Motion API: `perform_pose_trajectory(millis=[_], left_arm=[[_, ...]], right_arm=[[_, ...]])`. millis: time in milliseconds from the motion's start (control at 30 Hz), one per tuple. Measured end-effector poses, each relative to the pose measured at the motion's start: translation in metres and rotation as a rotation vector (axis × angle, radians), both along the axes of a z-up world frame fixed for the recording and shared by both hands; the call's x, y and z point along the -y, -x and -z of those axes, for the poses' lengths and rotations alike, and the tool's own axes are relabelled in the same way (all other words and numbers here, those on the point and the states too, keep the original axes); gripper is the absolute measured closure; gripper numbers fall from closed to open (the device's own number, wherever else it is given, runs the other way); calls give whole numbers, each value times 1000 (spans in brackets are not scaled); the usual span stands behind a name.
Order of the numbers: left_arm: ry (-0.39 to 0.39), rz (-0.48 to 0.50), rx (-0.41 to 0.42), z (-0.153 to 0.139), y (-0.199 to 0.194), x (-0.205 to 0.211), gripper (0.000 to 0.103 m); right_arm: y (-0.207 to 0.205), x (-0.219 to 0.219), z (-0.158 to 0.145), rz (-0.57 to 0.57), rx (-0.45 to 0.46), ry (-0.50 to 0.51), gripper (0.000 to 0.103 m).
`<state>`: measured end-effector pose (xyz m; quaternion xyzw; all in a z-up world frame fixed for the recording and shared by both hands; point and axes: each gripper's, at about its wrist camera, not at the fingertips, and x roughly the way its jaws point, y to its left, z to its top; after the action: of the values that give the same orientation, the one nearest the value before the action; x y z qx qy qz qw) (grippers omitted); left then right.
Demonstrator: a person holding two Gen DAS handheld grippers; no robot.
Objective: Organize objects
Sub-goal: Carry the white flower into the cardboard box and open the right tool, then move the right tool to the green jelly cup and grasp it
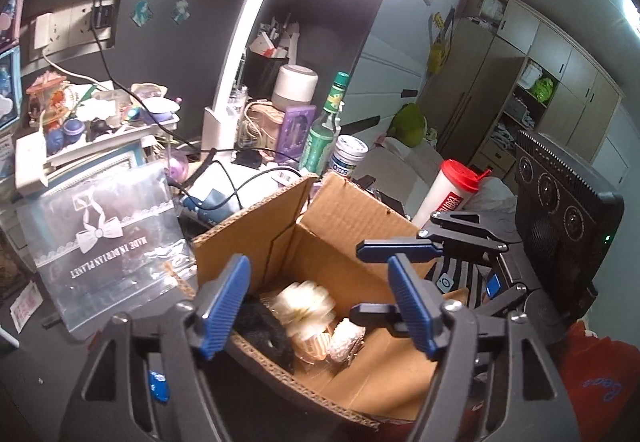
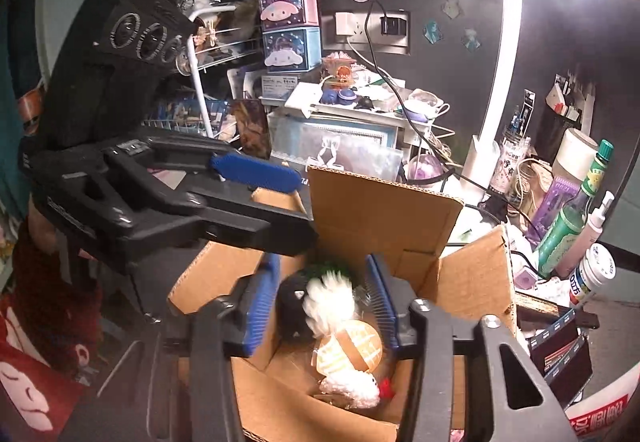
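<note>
An open cardboard box (image 1: 340, 242) sits on the cluttered desk, also in the right wrist view (image 2: 380, 210). Inside lie a black furry item (image 1: 264, 326), a white fluffy item (image 1: 308, 302) and small wrapped items (image 2: 352, 354). My left gripper (image 1: 320, 306) is open and empty, held over the box's near rim. My right gripper (image 2: 324, 306) is open and empty above the box contents; it shows in the left wrist view (image 1: 380, 282) over the box's right side. The left gripper shows in the right wrist view (image 2: 280, 198) at the box's left flap.
A clear plastic pouch with a bow print (image 1: 108, 238) leans left of the box. A green bottle (image 1: 324, 130), a white jar (image 1: 348, 158), a red-lidded cup (image 1: 448, 194) and a white lamp post (image 1: 240, 54) stand behind. Cables cross the desk.
</note>
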<state>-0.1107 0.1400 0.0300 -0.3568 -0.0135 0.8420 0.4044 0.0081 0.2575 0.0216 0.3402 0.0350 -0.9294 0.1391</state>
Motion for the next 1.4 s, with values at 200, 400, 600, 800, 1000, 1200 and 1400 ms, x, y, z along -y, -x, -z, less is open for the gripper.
perform_pose_trajectory(millis=[200,400,600,800,1000,1200,1400], left_arm=[[8,-64,-39,-8,-8,22,27],[2,-148,-85,-17,-20,55,23],[0,-254,-127,-19,-40,105,20],[30,-382,-132,0,-58,162,18],[50,-461,-87,35,-68,204,17],[69,-521,-4,78,-71,236,17],[64,-555,58,106,-76,256,17]], right_arm=[[1,1,-3,12,-5,-8,62],[2,20,-7,-13,-16,-8,62],[6,65,-13,-105,-37,8,62],[20,124,0,-210,-9,29,62],[44,170,40,-277,94,26,62],[80,198,96,-246,187,-19,62],[120,212,139,-191,215,-95,62]])
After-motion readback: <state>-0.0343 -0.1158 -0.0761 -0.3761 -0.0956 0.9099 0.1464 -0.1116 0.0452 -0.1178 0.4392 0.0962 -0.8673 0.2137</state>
